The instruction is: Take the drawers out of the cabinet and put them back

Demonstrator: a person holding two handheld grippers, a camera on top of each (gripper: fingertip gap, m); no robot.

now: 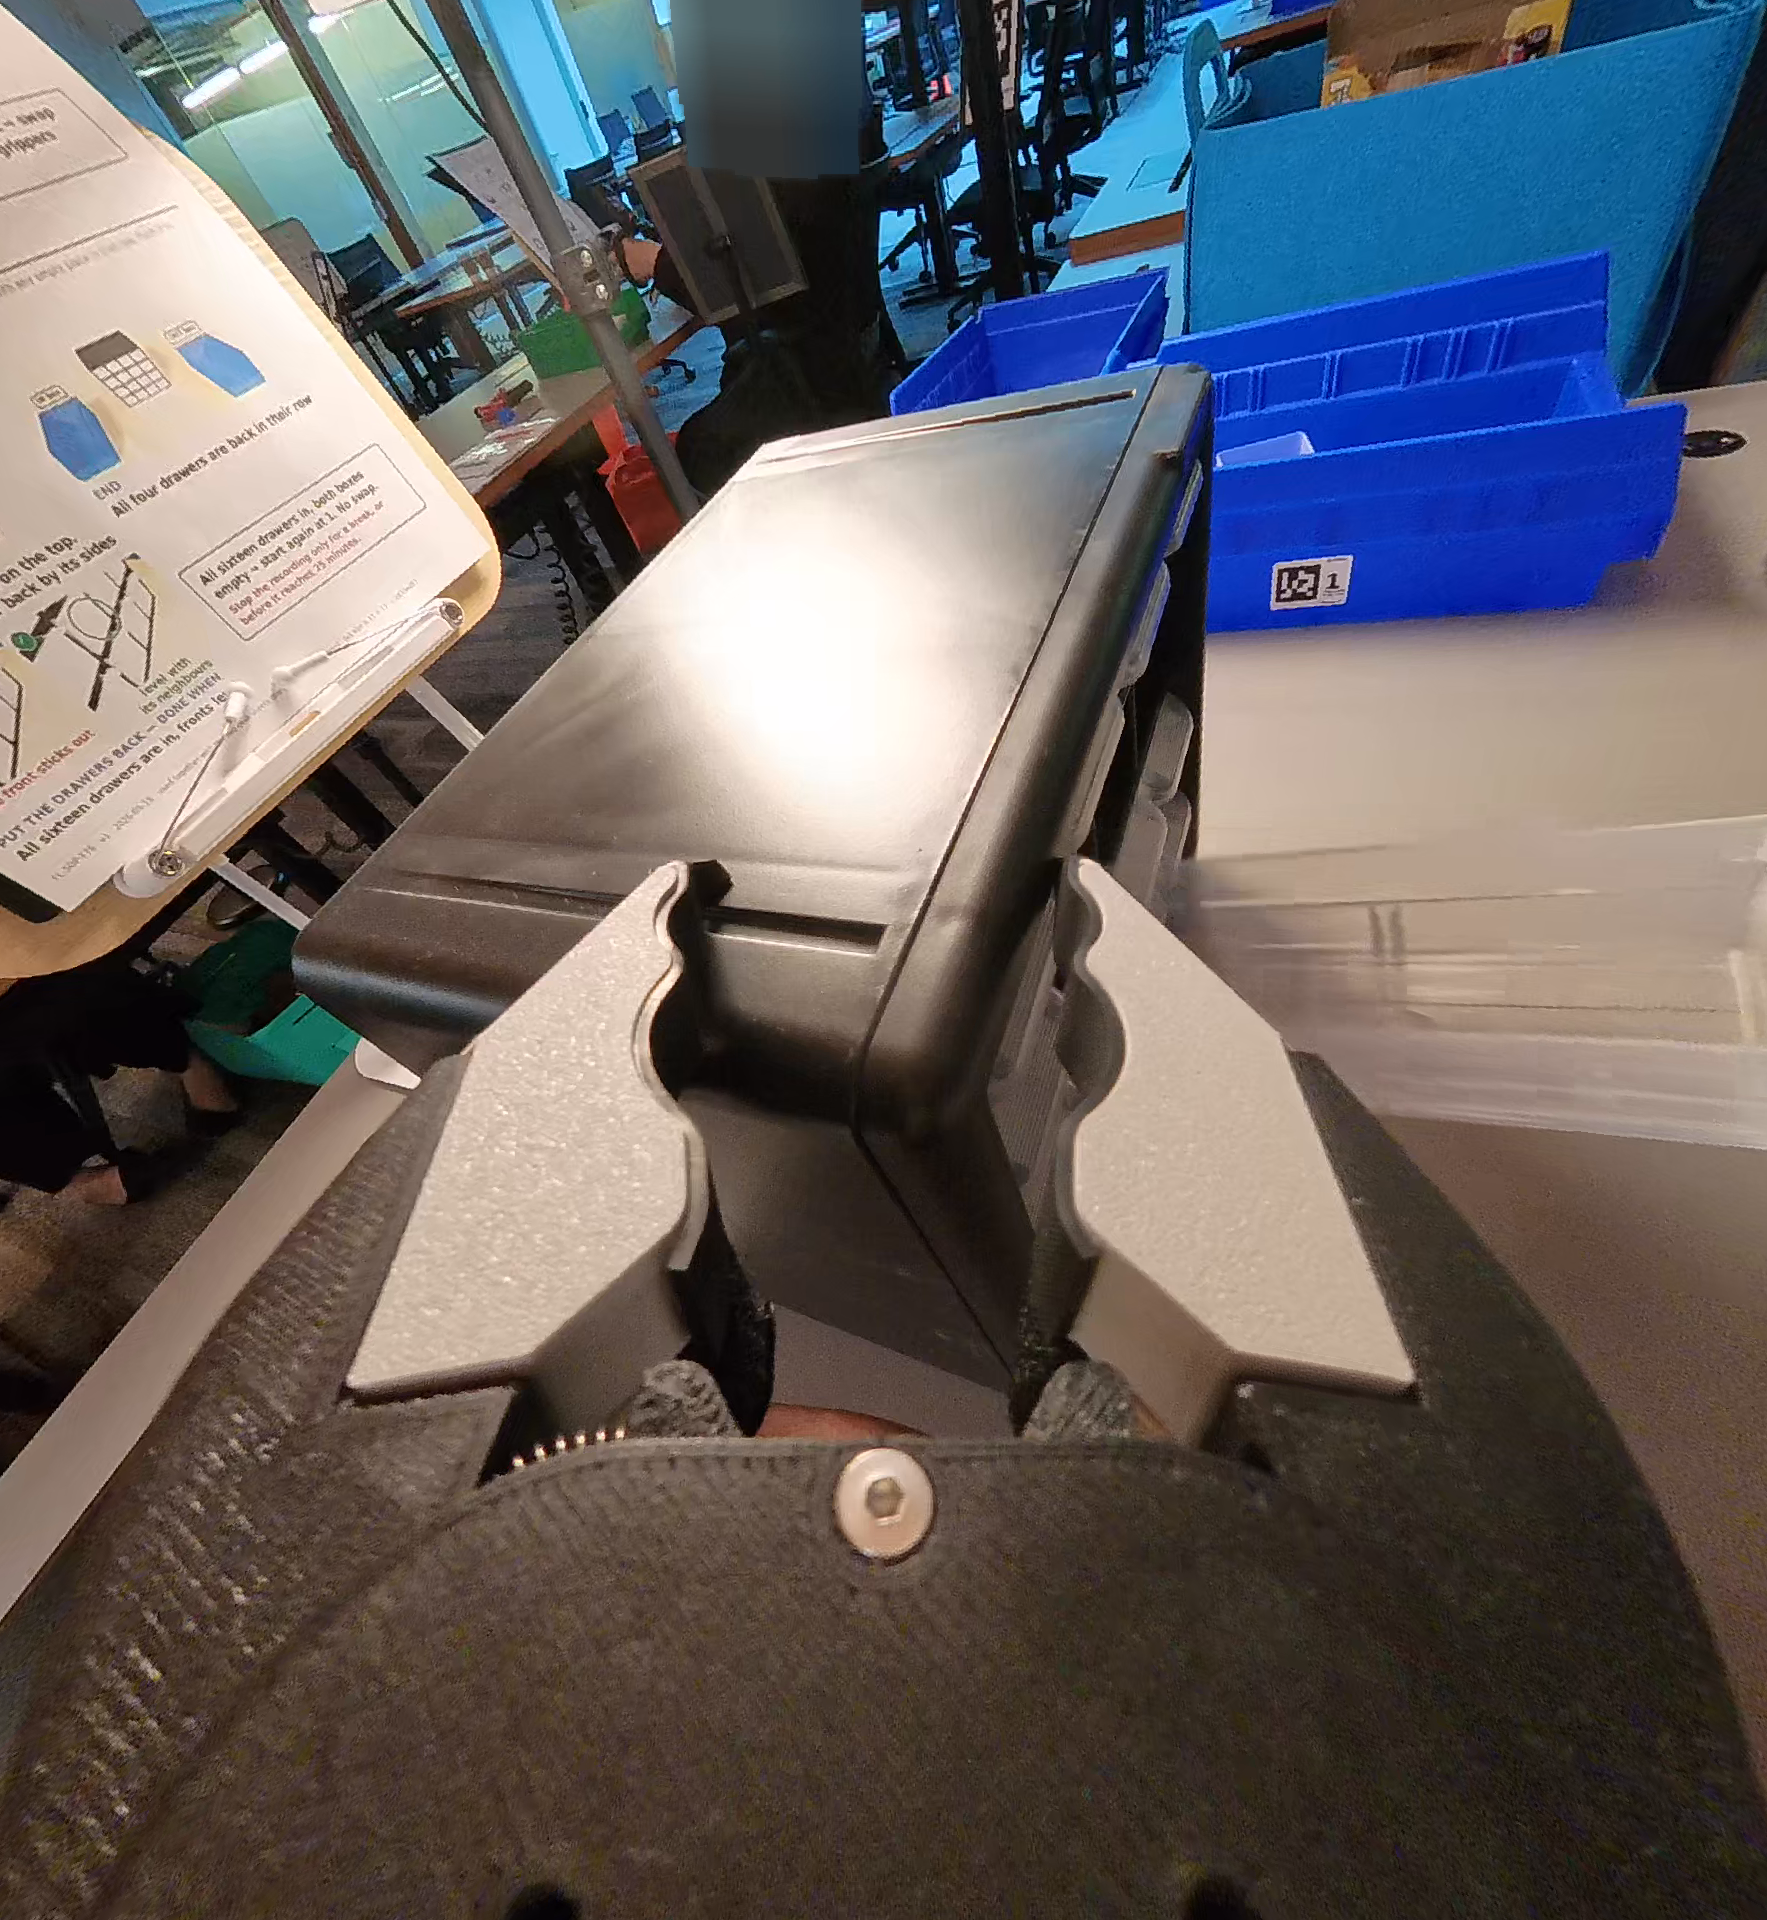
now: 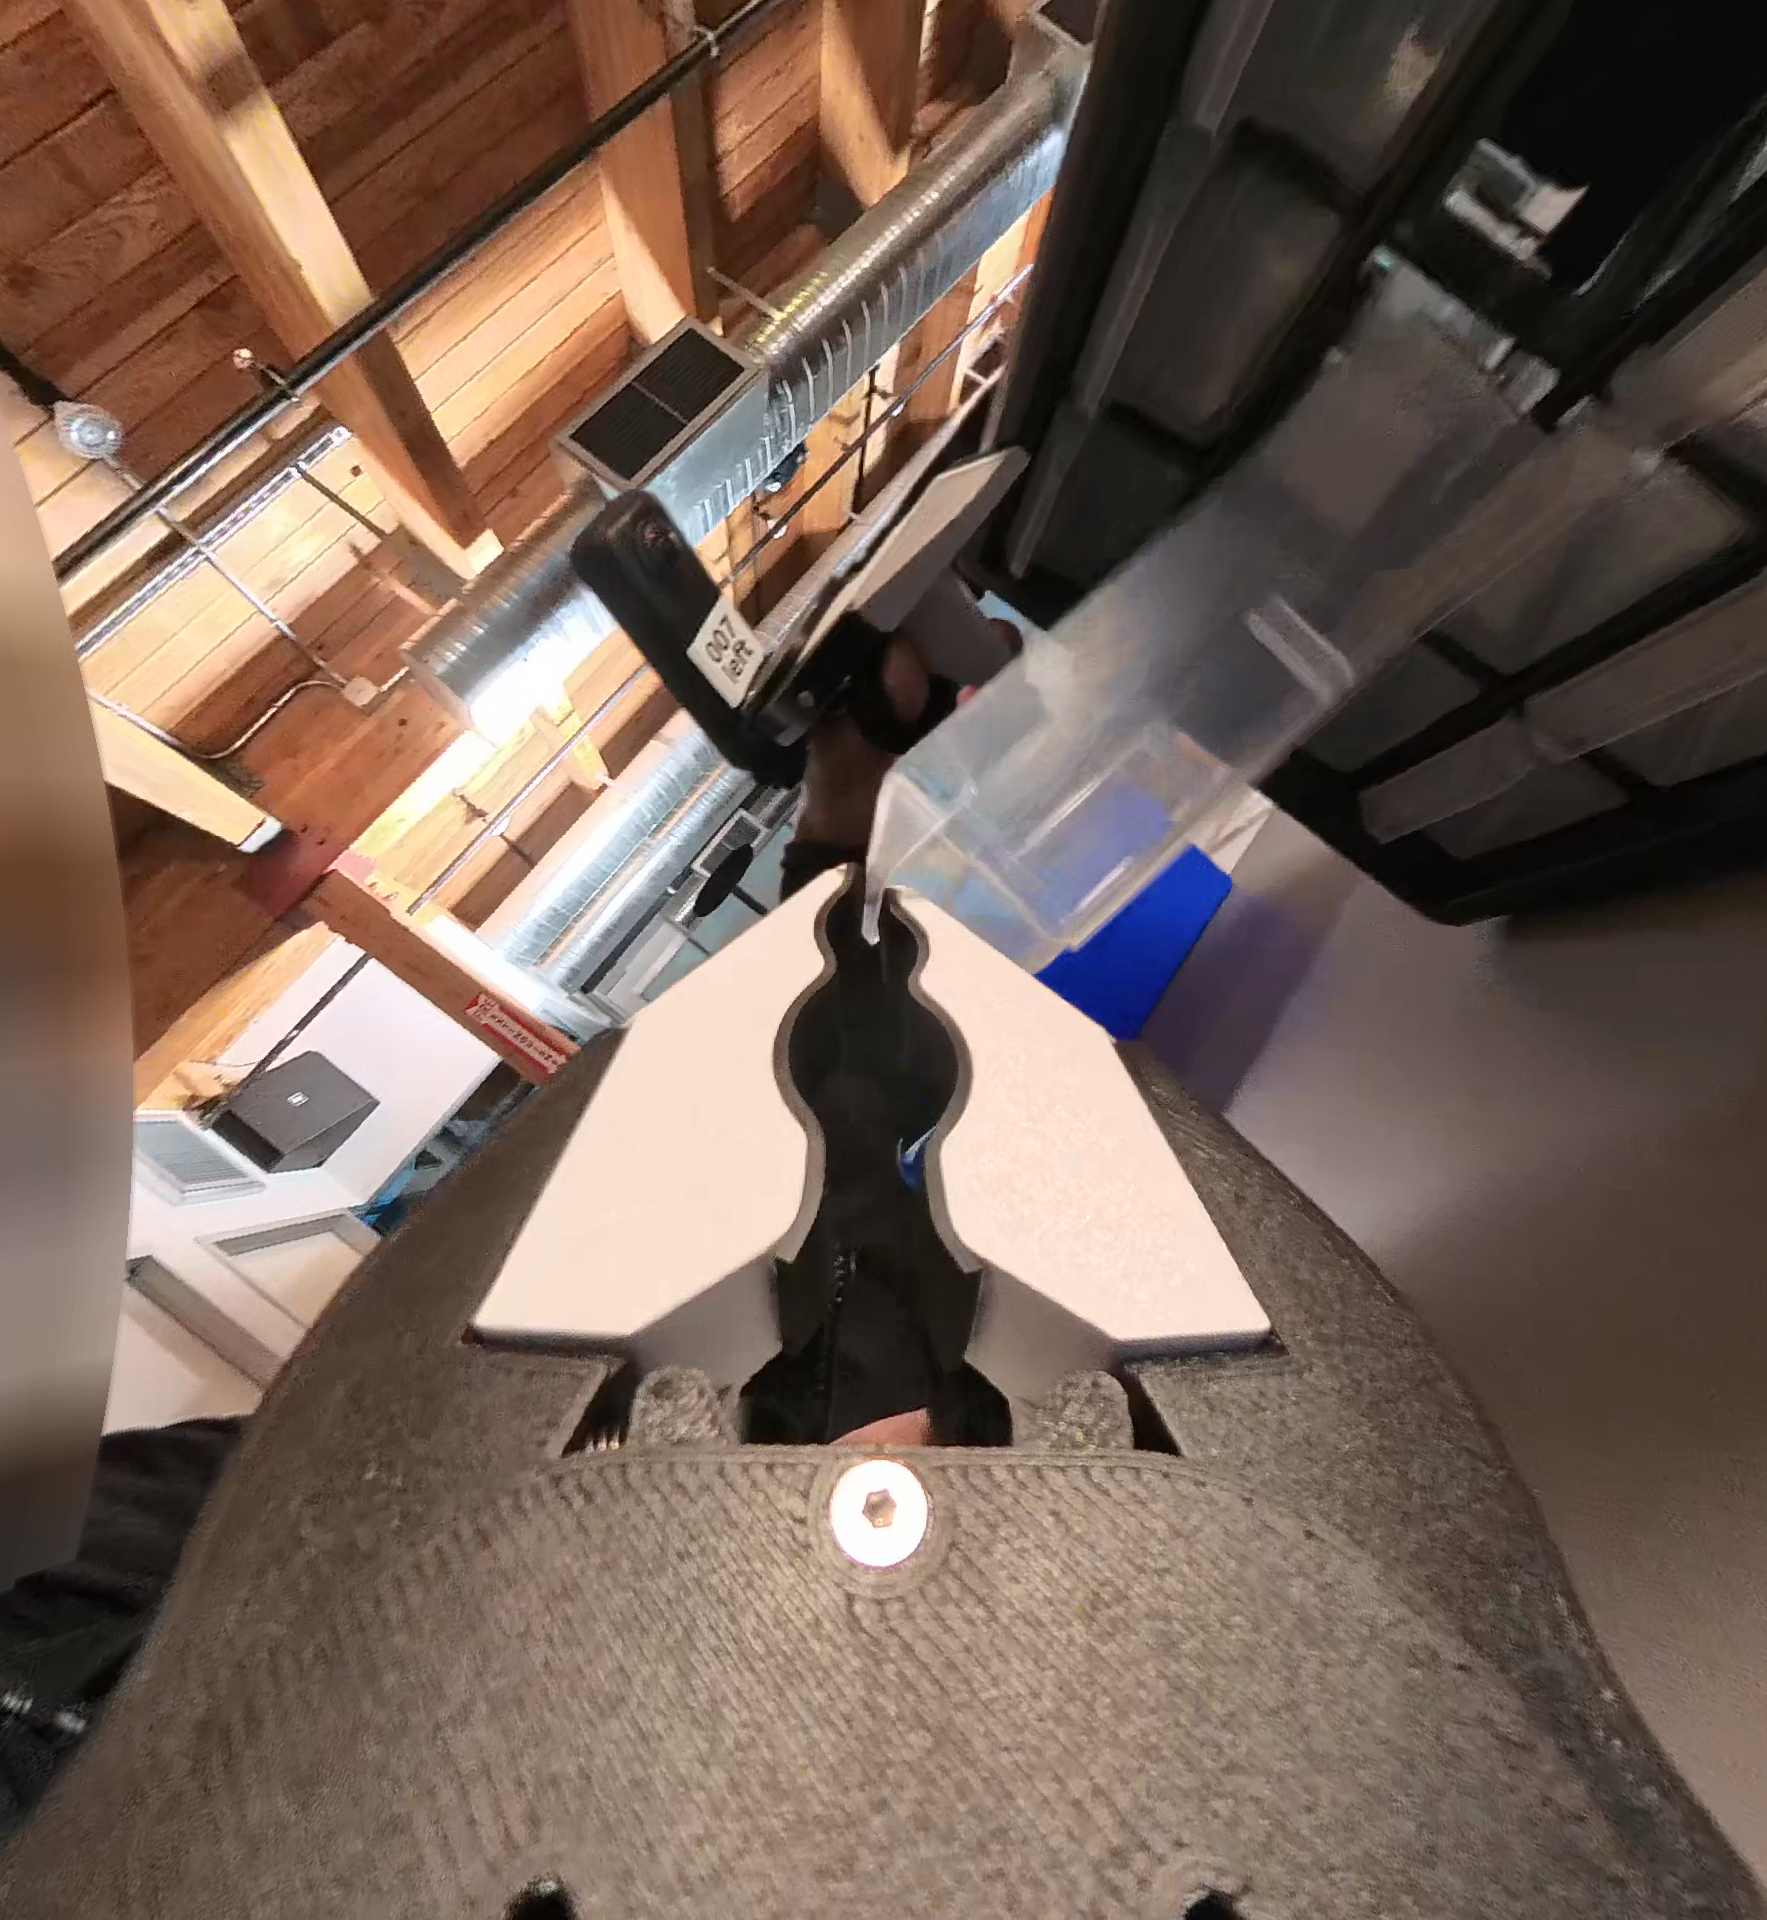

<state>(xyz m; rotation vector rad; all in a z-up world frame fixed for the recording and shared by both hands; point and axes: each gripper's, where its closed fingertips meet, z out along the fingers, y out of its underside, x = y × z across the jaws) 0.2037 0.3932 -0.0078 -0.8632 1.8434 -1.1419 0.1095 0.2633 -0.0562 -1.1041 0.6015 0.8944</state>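
At the near top corner of the black drawer cabinet: left gripper with fingers spread wide across the corner edge, one finger over the top panel, the other down the drawer face; contact with the pads not determinable, so apparently bracing rather than clamping.

Beyond the right gripper: clear plastic drawer, partly drawn out of its slot, long axis running away from the fingertips toward the cabinet front. Fingers nearly together, pinching the thin front lip of that drawer at the very tips. Right gripper plainly the nearer and the only one on the drawer; left gripper seen farther off, against the cabinet's edge.

Same drawer visible from the left wrist view as a motion-blurred clear tray projecting sideways from the cabinet front, above the grey table. Blue bins behind the cabinet.

Judgement: coming move dependent on keeping the pull in line with the drawer's long axis.

Hidden or unclear: rear end of the drawer inside the slot; drawer contents; depth of grip on the lip.
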